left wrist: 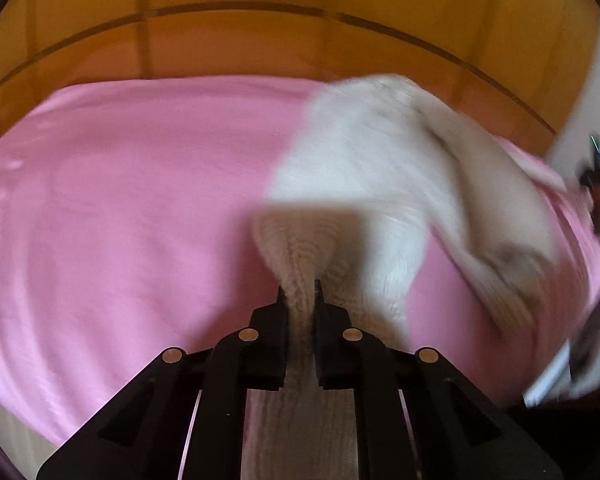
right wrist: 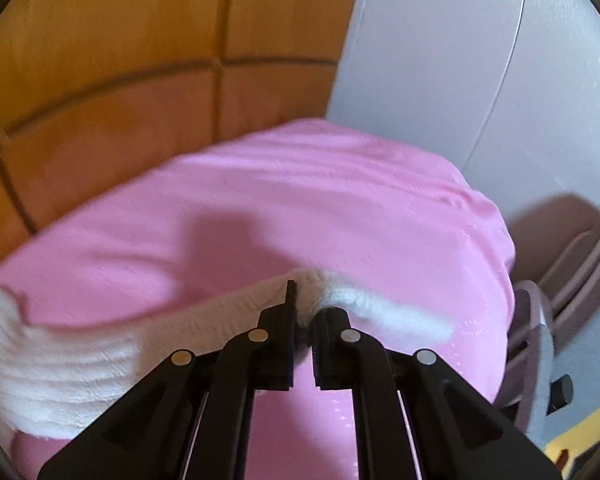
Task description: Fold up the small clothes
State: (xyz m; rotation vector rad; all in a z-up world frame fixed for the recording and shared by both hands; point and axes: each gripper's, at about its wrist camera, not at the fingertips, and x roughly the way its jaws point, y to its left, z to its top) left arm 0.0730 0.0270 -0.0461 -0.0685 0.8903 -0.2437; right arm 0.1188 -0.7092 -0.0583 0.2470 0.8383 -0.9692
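Gripping the white knitted garment [left wrist: 364, 168], the left tool [left wrist: 300, 292] and right tool [right wrist: 306, 300] each pinch it above the pink sheet [left wrist: 120, 200].

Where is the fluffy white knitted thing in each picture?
Left wrist view: the white knitted garment fills the middle and right, blurred, with one end pinched in the left gripper at the bottom centre.
Right wrist view: the same garment stretches from the lower left edge to the centre, where the right gripper pinches it.
Shared landmark: the pink cloth beneath it, with the orange wooden panel behind.
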